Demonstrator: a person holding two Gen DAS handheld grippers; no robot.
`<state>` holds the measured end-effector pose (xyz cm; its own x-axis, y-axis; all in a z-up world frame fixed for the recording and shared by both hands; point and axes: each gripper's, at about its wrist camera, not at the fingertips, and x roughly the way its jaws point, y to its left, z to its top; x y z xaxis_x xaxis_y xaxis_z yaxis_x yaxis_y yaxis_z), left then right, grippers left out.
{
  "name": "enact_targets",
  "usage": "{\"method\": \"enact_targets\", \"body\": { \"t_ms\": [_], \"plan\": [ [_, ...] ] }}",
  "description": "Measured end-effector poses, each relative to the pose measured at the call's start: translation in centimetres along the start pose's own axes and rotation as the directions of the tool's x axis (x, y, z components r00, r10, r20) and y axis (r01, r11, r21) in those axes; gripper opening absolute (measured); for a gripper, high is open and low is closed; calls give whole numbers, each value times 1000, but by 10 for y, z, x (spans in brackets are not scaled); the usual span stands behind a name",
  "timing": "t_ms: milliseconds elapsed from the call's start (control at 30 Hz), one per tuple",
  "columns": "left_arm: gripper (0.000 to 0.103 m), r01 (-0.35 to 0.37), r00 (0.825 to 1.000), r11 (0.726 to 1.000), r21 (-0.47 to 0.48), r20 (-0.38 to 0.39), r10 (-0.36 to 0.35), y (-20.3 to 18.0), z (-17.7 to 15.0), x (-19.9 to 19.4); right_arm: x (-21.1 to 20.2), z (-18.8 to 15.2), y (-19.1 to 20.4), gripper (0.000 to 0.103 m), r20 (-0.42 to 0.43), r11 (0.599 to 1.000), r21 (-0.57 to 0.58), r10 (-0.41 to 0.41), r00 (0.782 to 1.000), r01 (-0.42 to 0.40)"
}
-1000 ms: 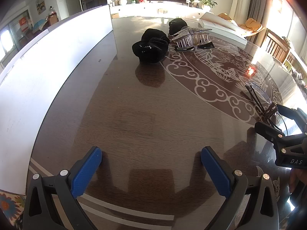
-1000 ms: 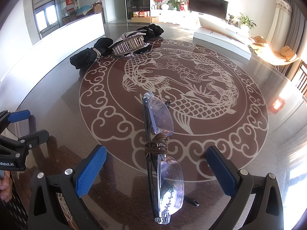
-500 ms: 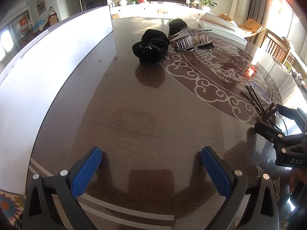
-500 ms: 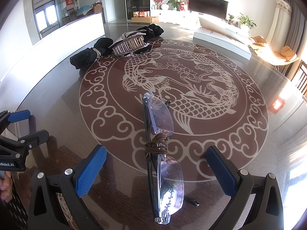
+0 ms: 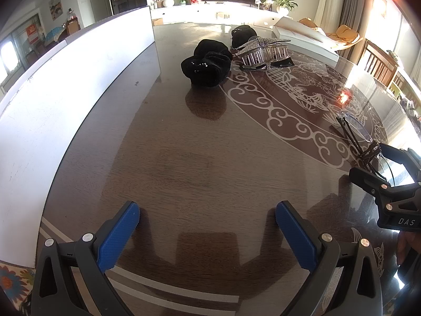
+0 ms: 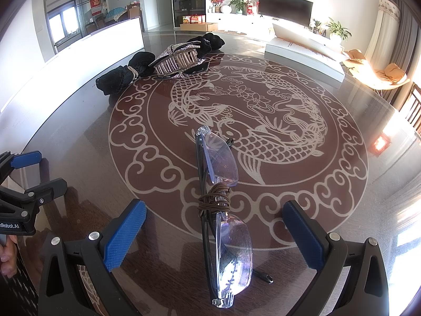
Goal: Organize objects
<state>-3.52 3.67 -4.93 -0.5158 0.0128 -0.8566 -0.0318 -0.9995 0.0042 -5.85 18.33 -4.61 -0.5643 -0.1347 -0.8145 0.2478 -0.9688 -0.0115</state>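
Observation:
Folded rimless glasses (image 6: 223,205) with a brown cord wound round the bridge lie on the dark table, right between the blue pads of my open right gripper (image 6: 214,226). They also show at the right edge of the left wrist view as glasses (image 5: 360,137). My left gripper (image 5: 208,226) stands open over bare wood with nothing in it. Far off lie a black scrunchie (image 5: 208,63), a rhinestone hair claw (image 5: 263,51) and a second black scrunchie (image 5: 243,33) behind it. The right wrist view shows the hair claw (image 6: 176,58) between two black scrunchies (image 6: 126,72).
A white board (image 5: 65,87) stands along the table's left side. A white box (image 6: 302,52) rests at the far right of the table. The round fish pattern (image 6: 244,121) fills the table's middle. A hand (image 6: 6,258) holds the left gripper's body (image 6: 23,205).

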Motion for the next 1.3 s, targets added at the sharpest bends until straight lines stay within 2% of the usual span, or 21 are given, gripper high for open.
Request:
{"method": "enact_targets", "body": {
  "t_ms": [400,500,567,633,733,867,900,967,1033,1200,1300],
  "plan": [
    [103,36,997,998,46,-64,-33,14,37,20,0,0,0,103,0,1000,0,0,1000,0],
    [103,60,996,998,15,-62,-59,24,52,27,0,0,0,103,0,1000,0,0,1000,0],
    [103,108,993,994,-25,-50,-109,29,64,31,0,0,0,103,0,1000,0,0,1000,0],
    [103,138,989,990,-23,-50,-139,28,80,39,0,0,0,103,0,1000,0,0,1000,0],
    [103,111,993,994,10,-51,-110,20,109,56,0,0,0,103,0,1000,0,0,1000,0],
    [103,116,993,993,5,-36,-116,15,147,79,0,0,0,103,0,1000,0,0,1000,0],
    [97,120,992,993,1,-33,-120,14,152,84,0,0,0,103,0,1000,0,0,1000,0],
    [69,47,999,997,54,12,-48,9,156,85,0,0,0,103,0,1000,0,0,1000,0],
    [38,59,997,993,102,44,-64,6,150,77,0,0,0,103,0,1000,0,0,1000,0],
    [37,134,990,987,89,25,-137,2,95,40,0,-1,0,103,0,1000,0,0,1000,0],
    [39,147,989,985,91,21,-149,-6,64,19,0,-1,0,103,0,1000,0,-1,1000,1]
  ]
}}
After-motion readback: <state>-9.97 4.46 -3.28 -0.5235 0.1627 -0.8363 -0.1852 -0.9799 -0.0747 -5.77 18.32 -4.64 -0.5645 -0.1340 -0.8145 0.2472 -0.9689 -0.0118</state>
